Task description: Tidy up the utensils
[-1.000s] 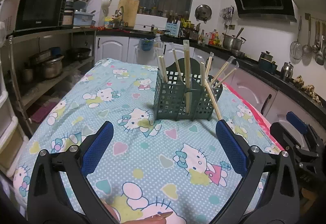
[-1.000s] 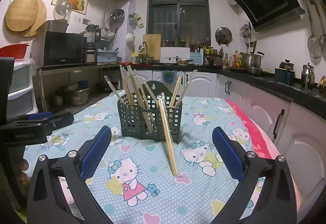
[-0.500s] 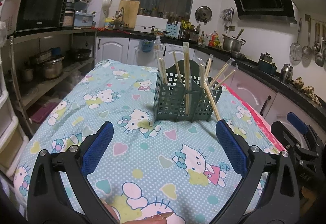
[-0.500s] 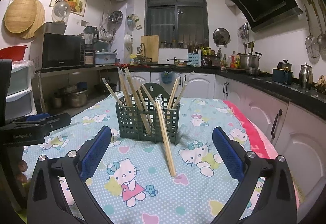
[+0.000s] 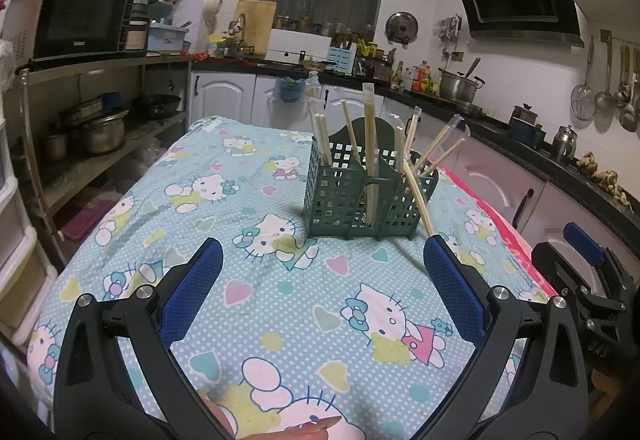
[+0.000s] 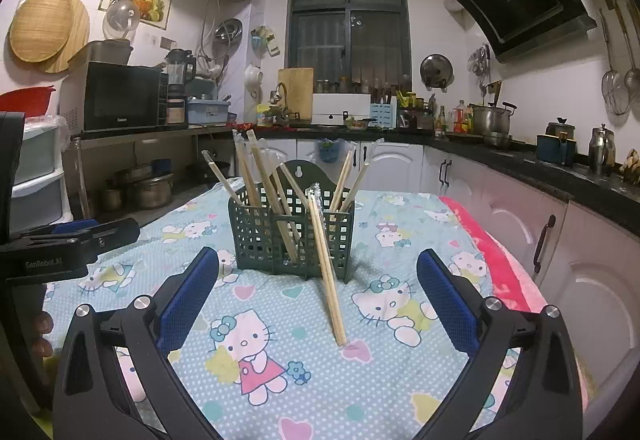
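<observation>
1. So, on the left side: the left gripper (image 5: 322,276) is wide open w/ nothing in it. It hangs over the cloth, well back from the basket. Its blue pads (image 5: 192,292) look bumpy, like mesh.
2. Next, the tablecloth (image 6: 280,392). It is soft, blue w/ white dots, cats and hearts, a bit wrinkly.
3. In the middle: the green basket (image 6: 260,236). It is plastic, boxy, full of square holes, split into parts, w/ a tall back that has a hang hole. It stands on the cloth, in front of both grippers.
4. Most chopsticks (image 5: 370,144) stand in the basket, some straight, some tilted. They are long, thin, pale wood. A few seem to have clear wraps on top.
5. One loose pair of chopsticks (image 6: 326,276) is NOT in. Its top leans on the basket front and its low end sits on the cloth, near a pink heart.
6. On the right side: the right gripper (image 6: 318,296) is also wide open and holds nothing. The loose pair lies btwn its two fingers but does not touch them.
7. Step, I think: nearly done, just that one pair left to put away.
8. Next move prob needs: right gripper goes fwd, pinches the pair near the middle, lifts it, then drops it into a part of the basket. The sticks are thin and smooth, so they may slip or split apart. Squeeze both at once.
</observation>
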{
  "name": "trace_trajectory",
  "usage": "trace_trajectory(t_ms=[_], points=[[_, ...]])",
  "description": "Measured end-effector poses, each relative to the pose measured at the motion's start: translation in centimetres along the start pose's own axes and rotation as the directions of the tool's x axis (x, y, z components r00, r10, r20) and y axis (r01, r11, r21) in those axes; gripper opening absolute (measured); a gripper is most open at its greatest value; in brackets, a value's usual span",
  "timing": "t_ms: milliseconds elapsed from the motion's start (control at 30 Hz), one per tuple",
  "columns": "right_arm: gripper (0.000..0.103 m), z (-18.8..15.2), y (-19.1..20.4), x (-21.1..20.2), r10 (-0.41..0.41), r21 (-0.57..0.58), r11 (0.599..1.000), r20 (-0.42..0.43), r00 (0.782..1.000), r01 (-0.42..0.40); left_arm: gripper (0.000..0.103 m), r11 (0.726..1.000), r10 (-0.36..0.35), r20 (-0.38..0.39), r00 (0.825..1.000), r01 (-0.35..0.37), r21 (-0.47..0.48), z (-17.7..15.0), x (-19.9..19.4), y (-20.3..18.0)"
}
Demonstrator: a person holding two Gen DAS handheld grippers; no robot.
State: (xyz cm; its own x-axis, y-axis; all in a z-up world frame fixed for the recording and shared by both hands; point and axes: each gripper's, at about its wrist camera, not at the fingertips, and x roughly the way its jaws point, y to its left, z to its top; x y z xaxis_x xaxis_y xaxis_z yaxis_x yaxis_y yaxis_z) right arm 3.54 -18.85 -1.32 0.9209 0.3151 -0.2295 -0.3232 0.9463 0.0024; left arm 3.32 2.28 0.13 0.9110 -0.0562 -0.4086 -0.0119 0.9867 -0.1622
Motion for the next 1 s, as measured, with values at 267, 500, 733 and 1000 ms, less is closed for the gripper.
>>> trace_trajectory(t_ms=[267, 500, 733, 1000], points=[[0.097, -0.04, -0.08, 0.04, 0.004, -0.003, 1.000, -0.003, 1.000, -0.004, 0.092, 1.000, 0.001, 0.004, 1.000, -0.001, -0.001, -0.12, -0.12, 0.14], [0.097, -0.03, -0.06, 0.18, 0.003, -0.001, 1.000, -0.008, 1.000, -0.003, 0.092, 1.000, -0.005, 0.001, 1.000, 0.005, 0.007, -0.33, -0.13, 0.27], [0.097, -0.30, -0.03, 0.15, 0.003, 0.002, 1.000, -0.004, 1.000, -0.003, 0.092, 1.000, 0.018, -0.020, 1.000, -0.018, -0.002, -0.28, 0.31, 0.40], [0.097, -0.38, -0.51, 0.69, -0.011, 0.029, 1.000, -0.027, 1.000, 0.012, 0.092, 1.000, 0.021, -0.034, 0.999, -0.022, -0.012, -0.28, 0.72, 0.68]])
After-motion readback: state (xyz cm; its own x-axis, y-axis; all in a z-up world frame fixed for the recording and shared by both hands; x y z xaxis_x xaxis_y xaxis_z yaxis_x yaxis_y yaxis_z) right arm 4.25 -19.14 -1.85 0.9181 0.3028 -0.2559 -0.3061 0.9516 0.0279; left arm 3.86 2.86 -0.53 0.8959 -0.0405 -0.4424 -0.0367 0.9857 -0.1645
